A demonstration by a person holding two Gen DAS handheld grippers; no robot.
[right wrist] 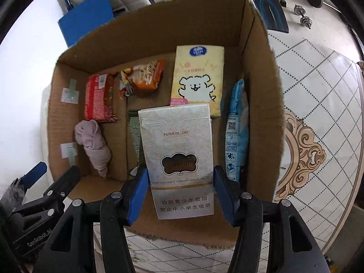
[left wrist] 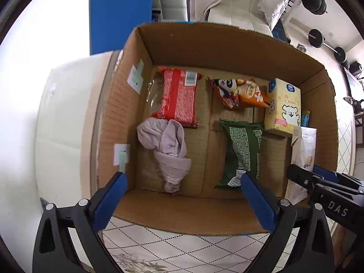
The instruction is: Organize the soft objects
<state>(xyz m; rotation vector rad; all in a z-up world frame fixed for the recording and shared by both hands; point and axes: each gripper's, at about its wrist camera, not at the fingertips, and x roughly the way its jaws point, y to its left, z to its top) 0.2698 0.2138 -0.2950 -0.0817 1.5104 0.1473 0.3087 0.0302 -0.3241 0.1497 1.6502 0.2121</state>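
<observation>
Left wrist view: the cardboard box [left wrist: 227, 45] is seen from above, with the left gripper [left wrist: 182, 195] hanging over its near wall, fingers spread wide and nothing held between them.
Left gripper, reason: it appears to be kept clear and ready, so that the next soft item can be taken once the other hand is done.
Cloth: a crumpled pale mauve cloth [left wrist: 167, 152] lies on the box floor just ahead of the left finger, twisted into a loose roll and plainly limp.
Red packet: a red snack packet [left wrist: 179, 95] lies flat beyond the cloth, touching its far end.
Orange packet: an orange packet with a panda print [left wrist: 238, 93] lies further ahead, towards the far wall.
Green packet: a dark green packet [left wrist: 244, 152] lies ahead of the right finger, its near end hidden by that finger.
Tissue pack: a yellow tissue pack with a white bear [left wrist: 284, 107] lies beyond and to the right of the green packet.
Right wrist view: the right gripper [right wrist: 180, 193] is pinching a silver-white carton [right wrist: 179, 157] by its 2 long edges, above the box.
Carton, reason: it is judged to be held upright over the gap between the tissue pack and the near wall, for lowering there.
Carton, look: stiff-sided, printed "FILTER DE LUXE", with a dark cloud-shaped emblem.
Blue pouch: a light blue pouch [right wrist: 236, 132] stands on edge to the right of the carton, against the right wall.
</observation>
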